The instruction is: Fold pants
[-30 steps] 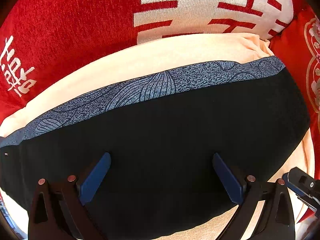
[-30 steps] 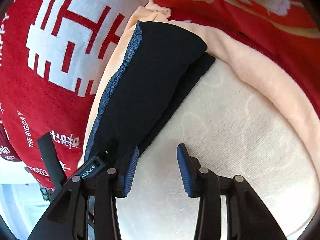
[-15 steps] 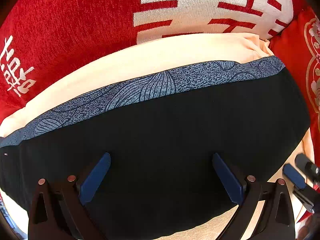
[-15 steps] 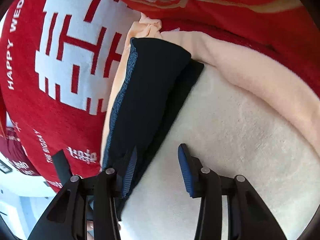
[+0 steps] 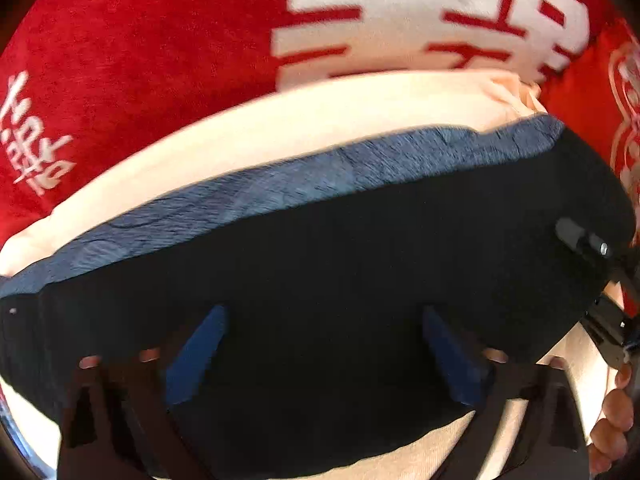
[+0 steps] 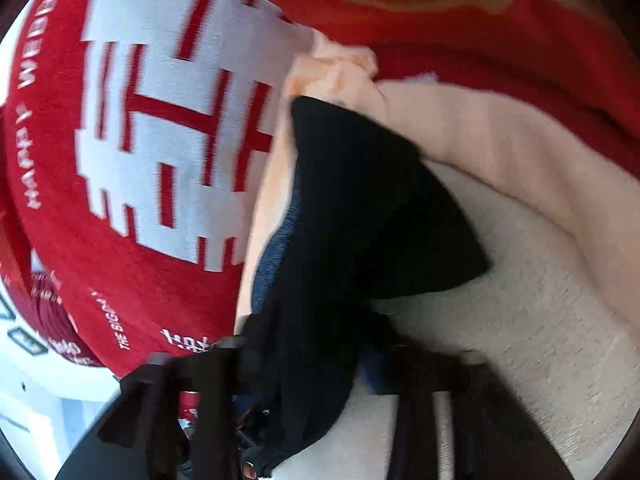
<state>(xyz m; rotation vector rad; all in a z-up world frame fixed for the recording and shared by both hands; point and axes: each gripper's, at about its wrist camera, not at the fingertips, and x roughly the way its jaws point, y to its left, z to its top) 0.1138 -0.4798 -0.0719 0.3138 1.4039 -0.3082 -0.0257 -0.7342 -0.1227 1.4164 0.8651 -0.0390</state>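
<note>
- Lying across the cream cushion [image 5: 280, 128], the pants [image 5: 340, 280] are a long dark bundle with a blue-grey patterned band [image 5: 280, 188] along the far edge.
- The left claw [image 5: 324, 352] is spread wide, and the pants fill the space between its two blue pads [image 5: 196, 352]; I cannot tell if the pads touch the cloth, but nothing is pinched between them.
- At the right edge of the left view, the other tool reaches onto the end of the pants, and the fingers of a hand [image 5: 612, 420] show below it.
- In the right view, the right claw [image 6: 316, 360] is blurred; dark cloth of the pants [image 6: 360, 208] hangs between its fingers and drapes down over them, so it seems to grip the pants, though the pads are hidden.
- From this claw the pants rise away toward the far corner of the cushion [image 6: 520, 152], and one end is lifted into a peak and folded over the rest.
- A pale rough seat [image 6: 520, 340] lies under and to the right of the pants.
- A red pillow [image 6: 132, 140] with large white characters stands just behind the cushion, to the left of the pants in the right view.
- Another red pillow [image 5: 600, 92] with a gold pattern is at the far right in the left view.
</note>
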